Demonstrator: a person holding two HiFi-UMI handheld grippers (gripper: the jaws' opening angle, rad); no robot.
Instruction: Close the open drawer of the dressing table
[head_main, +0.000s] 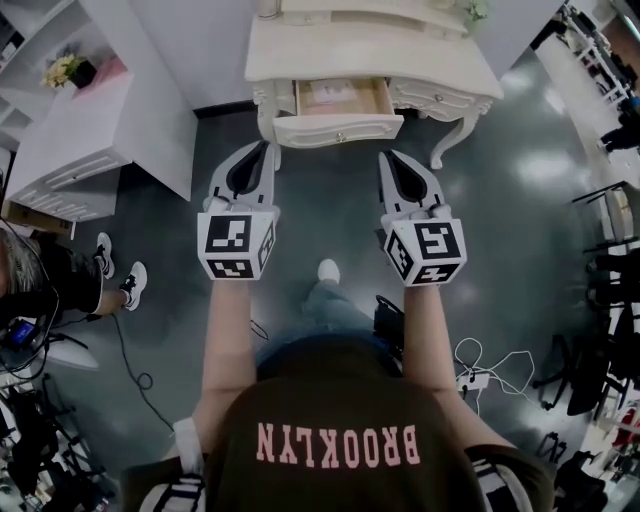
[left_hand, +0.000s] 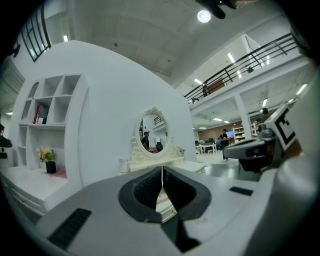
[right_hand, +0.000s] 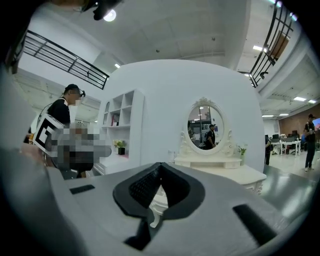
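The cream dressing table (head_main: 370, 50) stands at the top of the head view, its middle drawer (head_main: 338, 128) pulled out toward me. Both grippers point level at it, side by side and short of the drawer front. My left gripper (head_main: 268, 148) is shut and empty, its tips near the drawer's left corner. My right gripper (head_main: 385, 157) is also shut and empty, just below the drawer's right corner. In the left gripper view the jaws (left_hand: 162, 170) meet in a thin line below the oval mirror (left_hand: 152, 131). The right gripper view shows shut jaws (right_hand: 159, 165) and the mirror (right_hand: 206, 126) beyond.
A white cabinet (head_main: 90, 140) with a flower pot (head_main: 65, 70) stands to the left of the table. A person (head_main: 40, 280) sits at the left edge. Cables (head_main: 490, 370) lie on the dark floor at right, near chairs (head_main: 610, 300). The table's curved leg (head_main: 455, 140) is right of my right gripper.
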